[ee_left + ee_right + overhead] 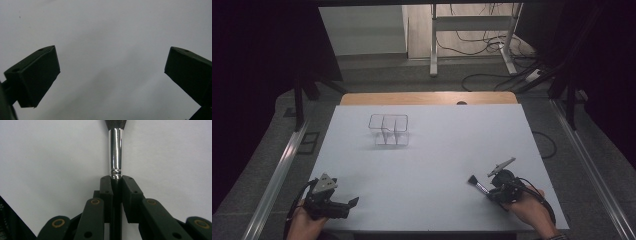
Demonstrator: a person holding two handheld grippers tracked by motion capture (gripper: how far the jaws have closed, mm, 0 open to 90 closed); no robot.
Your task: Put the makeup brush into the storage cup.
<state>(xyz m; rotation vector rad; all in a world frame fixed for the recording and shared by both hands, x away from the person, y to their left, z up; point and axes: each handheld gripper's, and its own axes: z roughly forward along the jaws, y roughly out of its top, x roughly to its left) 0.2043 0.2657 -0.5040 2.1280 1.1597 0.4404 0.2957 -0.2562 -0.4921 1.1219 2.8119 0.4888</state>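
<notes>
On the white table (427, 165), the left gripper (353, 202) rests with jaws wide apart, a clear, perhaps divided, container (388, 129) stands far behind, and the right gripper (116, 178) is clenched on a brush (116, 152)

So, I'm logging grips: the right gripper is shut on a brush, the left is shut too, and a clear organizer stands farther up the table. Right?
Not quite: the left gripper is open, jaws wide apart in the left gripper view. The right gripper is shut on the brush, and the clear organizer stands farther up the table.
</notes>
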